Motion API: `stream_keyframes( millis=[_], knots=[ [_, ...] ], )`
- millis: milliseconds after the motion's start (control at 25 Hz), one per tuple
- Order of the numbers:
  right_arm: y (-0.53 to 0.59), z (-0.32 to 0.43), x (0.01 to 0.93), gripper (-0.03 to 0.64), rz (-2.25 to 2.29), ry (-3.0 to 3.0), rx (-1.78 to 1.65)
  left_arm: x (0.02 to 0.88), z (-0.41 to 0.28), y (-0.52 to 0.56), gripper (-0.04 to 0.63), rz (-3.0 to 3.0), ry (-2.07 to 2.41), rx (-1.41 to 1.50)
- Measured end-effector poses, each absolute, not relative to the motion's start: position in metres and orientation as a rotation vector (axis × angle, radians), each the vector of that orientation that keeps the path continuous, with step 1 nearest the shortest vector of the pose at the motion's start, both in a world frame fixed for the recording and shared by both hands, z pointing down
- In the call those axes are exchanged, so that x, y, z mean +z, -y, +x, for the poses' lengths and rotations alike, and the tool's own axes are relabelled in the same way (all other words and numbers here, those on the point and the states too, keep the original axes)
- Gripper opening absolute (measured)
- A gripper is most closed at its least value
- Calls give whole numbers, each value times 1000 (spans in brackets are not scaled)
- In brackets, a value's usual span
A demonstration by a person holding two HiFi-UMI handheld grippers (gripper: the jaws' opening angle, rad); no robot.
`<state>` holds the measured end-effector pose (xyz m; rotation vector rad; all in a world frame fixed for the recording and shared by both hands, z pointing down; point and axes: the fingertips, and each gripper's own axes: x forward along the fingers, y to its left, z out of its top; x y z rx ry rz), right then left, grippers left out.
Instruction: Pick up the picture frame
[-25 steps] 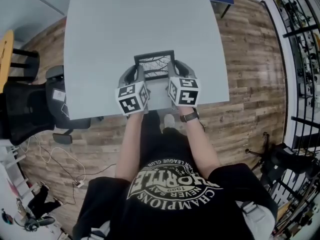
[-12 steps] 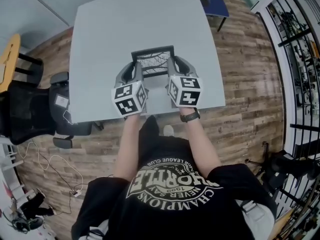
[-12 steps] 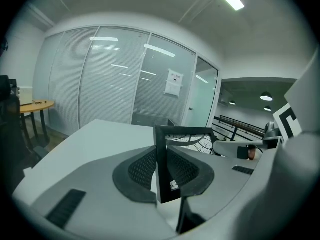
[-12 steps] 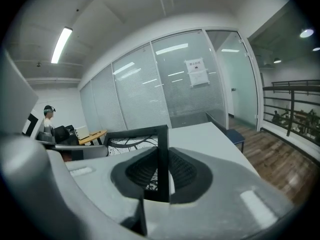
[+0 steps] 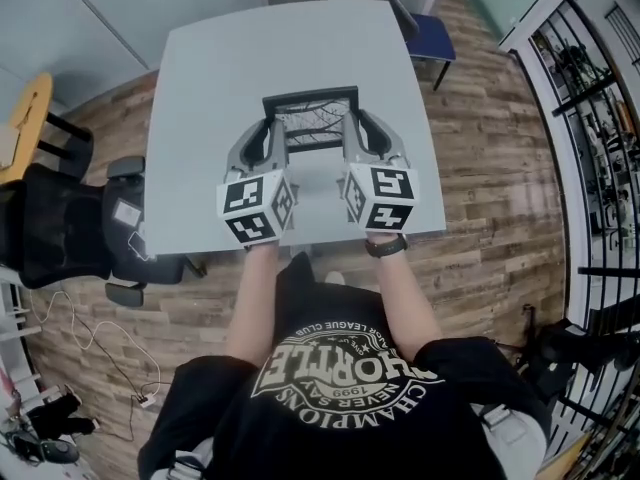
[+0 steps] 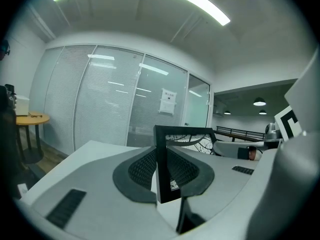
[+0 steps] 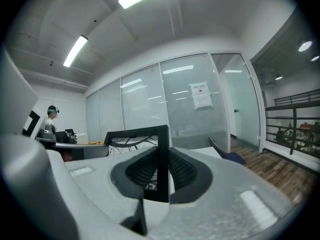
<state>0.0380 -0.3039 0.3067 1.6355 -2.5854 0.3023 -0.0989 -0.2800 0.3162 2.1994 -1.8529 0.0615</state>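
Note:
The picture frame (image 5: 310,100) is black with a bare-branch print, and it hangs in the air over the grey table (image 5: 200,78). My left gripper (image 5: 273,136) is shut on the frame's left edge and my right gripper (image 5: 352,132) on its right edge. In the left gripper view the frame's edge (image 6: 162,159) stands upright between the dark ribbed pads (image 6: 141,170), with the left gripper (image 6: 163,176) closed on it. The right gripper view shows the frame's edge (image 7: 162,156) clamped the same way by the right gripper (image 7: 160,176). A small black stand hangs below the frame.
A black office chair (image 5: 55,223) stands left of the table and a blue chair (image 5: 425,16) at its far right corner. A yellow round table (image 5: 25,108) is at the far left. A black railing (image 5: 590,88) runs down the right side. Glass partition walls lie ahead.
Both grippers have risen with the frame held between them, tilting up toward level. The table now lies farther below and looks smaller in the head view.

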Motion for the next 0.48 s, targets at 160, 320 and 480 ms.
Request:
stream_keyframes(
  millis=[160, 320, 480],
  knots=[
    [301, 38, 277, 64, 1667, 2630, 245, 287, -100, 280, 71, 2250, 1877, 13],
    [299, 41, 253, 64, 1690, 2670, 201, 263, -97, 279, 71, 2296, 1895, -25],
    [301, 48, 239, 64, 1707, 2691, 174, 246, -91, 281, 69, 2331, 1910, -40]
  ],
)
